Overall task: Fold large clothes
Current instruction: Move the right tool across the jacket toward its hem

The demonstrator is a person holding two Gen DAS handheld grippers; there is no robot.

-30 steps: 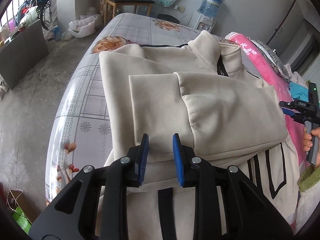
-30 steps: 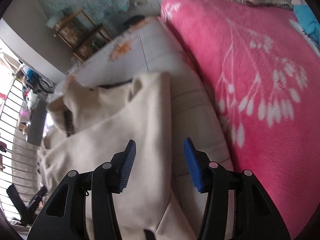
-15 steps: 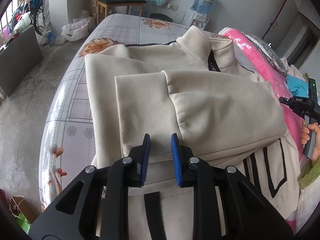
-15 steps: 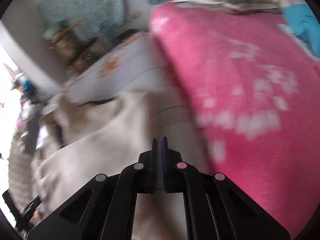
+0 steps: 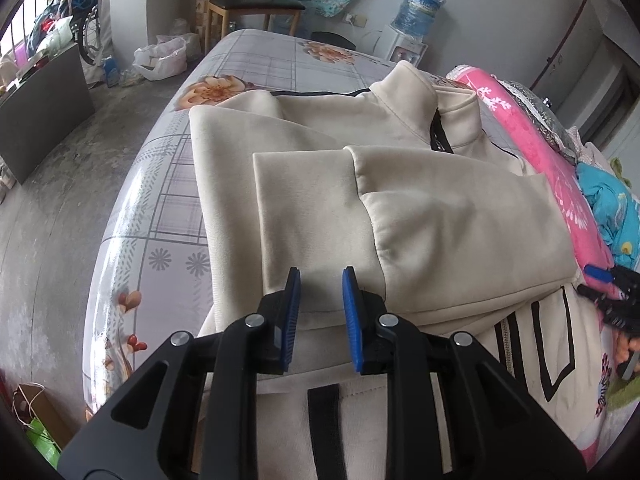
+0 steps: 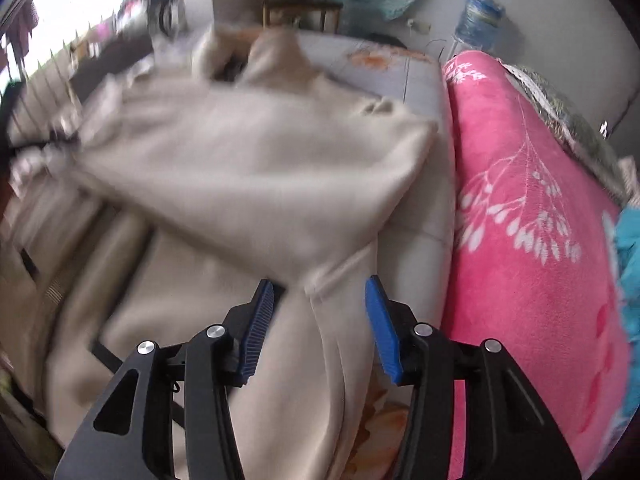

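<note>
A: Left wrist view first; where is the garment?

B: The cream jacket point(image 5: 400, 208) lies flat on the bed point(image 5: 168, 208), collar at the far end, hem nearest us; its long axis runs straight away from the left gripper point(image 5: 320, 312); both sleeves lie folded across the chest. That gripper hovers over the hem with a narrow gap between its blue pads, pinching nothing. The right gripper point(image 5: 612, 292) sits at the jacket's right edge.

A: And the right wrist view?

B: Blurred (the hand is moving); the jaws of the right gripper point(image 6: 320, 316) are opening, with a side seam in line with the gap, nothing clamped; the pink blanket point(image 6: 540, 220) is just beside. Soft, matte fleece; it should drape and slump.
</note>
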